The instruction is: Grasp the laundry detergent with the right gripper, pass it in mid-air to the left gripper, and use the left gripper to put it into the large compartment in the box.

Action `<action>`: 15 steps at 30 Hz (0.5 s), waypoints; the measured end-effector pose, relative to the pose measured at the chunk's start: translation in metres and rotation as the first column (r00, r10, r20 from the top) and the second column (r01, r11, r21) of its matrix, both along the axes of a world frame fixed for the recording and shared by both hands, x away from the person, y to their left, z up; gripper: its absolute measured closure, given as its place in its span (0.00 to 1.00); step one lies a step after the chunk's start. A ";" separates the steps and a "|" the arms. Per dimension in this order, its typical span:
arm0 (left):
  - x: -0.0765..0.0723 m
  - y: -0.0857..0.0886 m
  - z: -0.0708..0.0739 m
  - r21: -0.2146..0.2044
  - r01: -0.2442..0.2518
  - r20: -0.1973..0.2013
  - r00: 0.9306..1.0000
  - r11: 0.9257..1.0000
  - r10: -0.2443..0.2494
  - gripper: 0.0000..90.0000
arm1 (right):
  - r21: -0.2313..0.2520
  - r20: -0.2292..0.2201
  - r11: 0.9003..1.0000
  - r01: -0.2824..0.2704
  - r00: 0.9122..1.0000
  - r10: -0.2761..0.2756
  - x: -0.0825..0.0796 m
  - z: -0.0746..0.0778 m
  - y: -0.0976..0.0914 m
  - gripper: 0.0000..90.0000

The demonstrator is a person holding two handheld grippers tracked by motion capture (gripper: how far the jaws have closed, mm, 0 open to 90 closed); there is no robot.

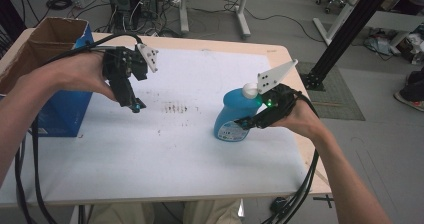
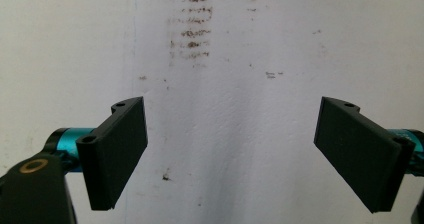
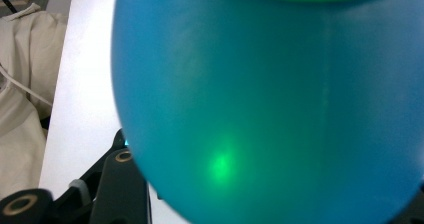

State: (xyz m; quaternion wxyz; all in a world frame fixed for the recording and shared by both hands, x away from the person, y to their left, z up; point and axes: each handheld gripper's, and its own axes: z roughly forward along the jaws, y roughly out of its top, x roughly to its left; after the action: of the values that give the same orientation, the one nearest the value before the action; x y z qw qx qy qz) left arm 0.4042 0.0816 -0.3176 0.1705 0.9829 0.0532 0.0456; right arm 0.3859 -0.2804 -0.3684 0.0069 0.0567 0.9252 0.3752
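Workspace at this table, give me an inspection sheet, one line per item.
Surface: white table with a dark smudge patch.
Job's things: blue bottle, upright, white cap.
Clutter: open cardboard box at the table's left edge.
Grippers: right gripper shut on the bottle; left gripper open over bare table.
Cables: black cables trail off the near edge from both grippers.
Surroundings: floor wiring, electronics and desk legs behind the table.

Blue plastic bottle (image 1: 233, 115), white rounded cap, pale label low on the front. Standing upright on the white desk (image 1: 150, 149), right of centre, near the right edge. Body smooth, bulbous, glossy (image 3: 270, 99); a green light spot reflects on it.
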 end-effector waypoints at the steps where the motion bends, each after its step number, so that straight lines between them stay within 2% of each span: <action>1: 0.000 0.000 0.000 -0.001 0.004 0.001 1.000 1.000 -0.004 0.15 | 0.003 0.001 1.000 -0.001 1.000 0.001 0.000 0.000 0.000 0.51; 10: -0.001 0.002 0.003 -0.018 -0.002 -0.002 1.000 1.000 0.002 0.15 | 0.014 0.000 1.000 -0.002 1.000 0.002 0.001 0.000 -0.001 0.53; 15: -0.001 0.005 0.009 -0.052 -0.008 -0.001 1.000 0.999 0.008 0.15 | 0.020 0.008 1.000 0.008 1.000 -0.008 0.001 0.001 0.002 0.54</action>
State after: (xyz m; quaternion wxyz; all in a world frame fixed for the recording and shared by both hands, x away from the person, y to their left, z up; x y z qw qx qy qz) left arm 0.4029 0.0862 -0.3088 0.1959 0.9779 0.0582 0.0443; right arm 0.3868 -0.2783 -0.3669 0.0117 0.0590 0.9211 0.3846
